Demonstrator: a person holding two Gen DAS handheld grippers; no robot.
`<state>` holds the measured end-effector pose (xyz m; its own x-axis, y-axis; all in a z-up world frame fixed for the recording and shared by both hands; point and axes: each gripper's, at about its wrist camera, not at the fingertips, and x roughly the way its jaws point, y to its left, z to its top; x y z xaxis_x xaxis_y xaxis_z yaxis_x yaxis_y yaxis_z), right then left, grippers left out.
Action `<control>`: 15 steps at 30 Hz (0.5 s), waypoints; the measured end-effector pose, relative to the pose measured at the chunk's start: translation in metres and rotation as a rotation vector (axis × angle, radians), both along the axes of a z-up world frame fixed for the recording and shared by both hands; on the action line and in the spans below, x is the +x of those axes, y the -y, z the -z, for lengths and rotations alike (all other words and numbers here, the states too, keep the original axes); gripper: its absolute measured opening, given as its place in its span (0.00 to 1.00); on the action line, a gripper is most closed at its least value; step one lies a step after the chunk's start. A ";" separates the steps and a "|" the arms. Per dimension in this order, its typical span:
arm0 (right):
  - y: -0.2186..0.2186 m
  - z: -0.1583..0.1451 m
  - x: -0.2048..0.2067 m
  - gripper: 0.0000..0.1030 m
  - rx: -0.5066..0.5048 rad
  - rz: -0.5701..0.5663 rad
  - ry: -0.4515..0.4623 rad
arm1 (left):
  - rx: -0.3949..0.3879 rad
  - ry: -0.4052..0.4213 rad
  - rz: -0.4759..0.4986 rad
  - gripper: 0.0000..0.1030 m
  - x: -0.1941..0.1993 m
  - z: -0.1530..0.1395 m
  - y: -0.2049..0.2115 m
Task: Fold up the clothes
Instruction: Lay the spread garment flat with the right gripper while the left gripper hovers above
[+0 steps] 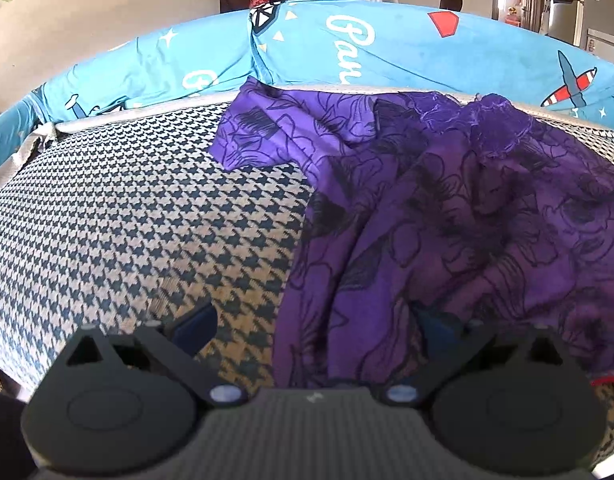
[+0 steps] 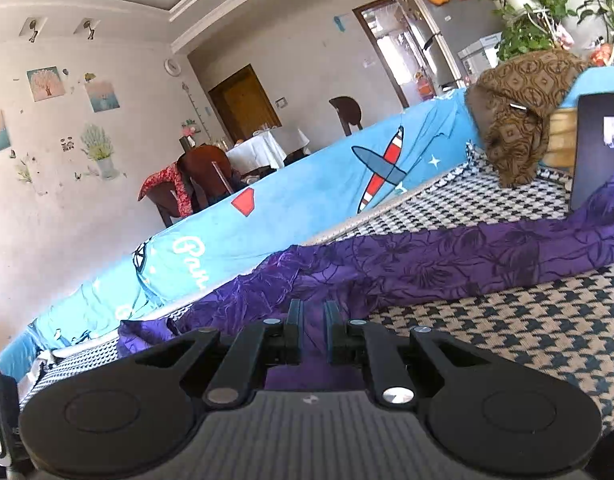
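— Purple flowered garment (image 1: 427,208) lies crumpled on the checked cushion (image 1: 127,220) in my left view, against the blue cover (image 1: 387,48). And your left hand-held gripper (image 1: 311,320)?

— Spread wide; the cloth's edge lies between its fingers, ungripped.

— And the right view?

— My right hand-held gripper (image 2: 311,320) is pinched narrow on a fold of the garment (image 2: 447,264), which stretches across the cushion (image 2: 507,320).

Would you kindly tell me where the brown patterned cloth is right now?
In the right wrist view, the brown patterned cloth sits at upper right, draped against the blue sofa back, just left of the upright dark phone.
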<state>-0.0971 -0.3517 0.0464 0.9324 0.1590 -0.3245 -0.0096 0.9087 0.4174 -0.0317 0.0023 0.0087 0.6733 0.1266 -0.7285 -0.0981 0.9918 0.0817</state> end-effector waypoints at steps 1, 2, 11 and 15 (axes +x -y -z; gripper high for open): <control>0.001 0.001 -0.002 0.12 -0.003 -0.001 -0.006 | 0.003 0.002 0.001 1.00 -0.001 0.001 0.000; 0.005 0.002 -0.003 0.12 0.002 0.005 -0.023 | 0.006 0.004 0.001 1.00 -0.002 0.001 0.000; 0.037 0.032 -0.002 0.19 0.085 0.065 -0.226 | 0.021 0.035 0.015 1.00 -0.006 0.003 0.008; 0.049 0.052 0.001 0.27 0.136 0.082 -0.319 | 0.018 0.094 0.050 1.00 -0.011 -0.004 0.016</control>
